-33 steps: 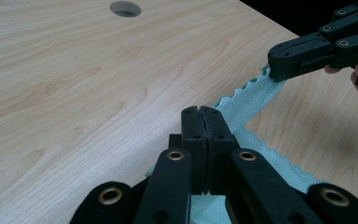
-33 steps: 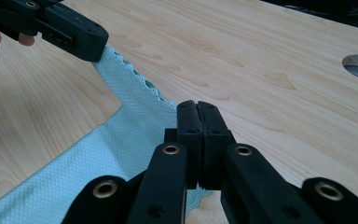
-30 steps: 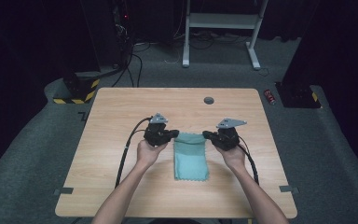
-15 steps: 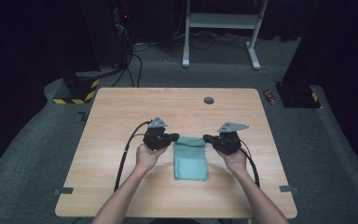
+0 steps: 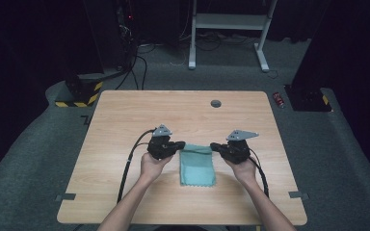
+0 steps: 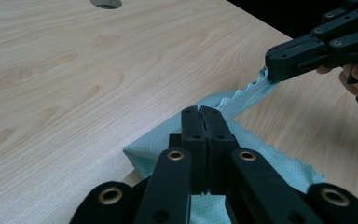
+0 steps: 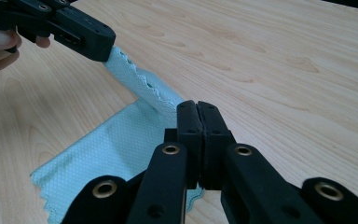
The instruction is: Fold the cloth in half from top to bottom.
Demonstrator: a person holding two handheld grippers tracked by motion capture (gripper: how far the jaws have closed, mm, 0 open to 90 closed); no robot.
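We see the teal cloth [image 5: 197, 165] lying near the middle of the wooden table [image 5: 125, 120], its far edge lifted — the left gripper [image 5: 179, 144] and right gripper [image 5: 214, 146] each have their jaws clamped tight on a far corner of the cloth.

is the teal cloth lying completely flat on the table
No, the left hand-held gripper and right hand-held gripper each pinch the teal cloth's far edge, lifting it.

Light wood-grain tabletop [image 5: 125, 125], rounded corners, round cable hole [image 5: 216, 103] near the far edge, centre-right. One thing lying on it: a teal cloth [image 5: 198, 168], folded, near-middle of the surface, its far edge raised off the wood, rest flat.
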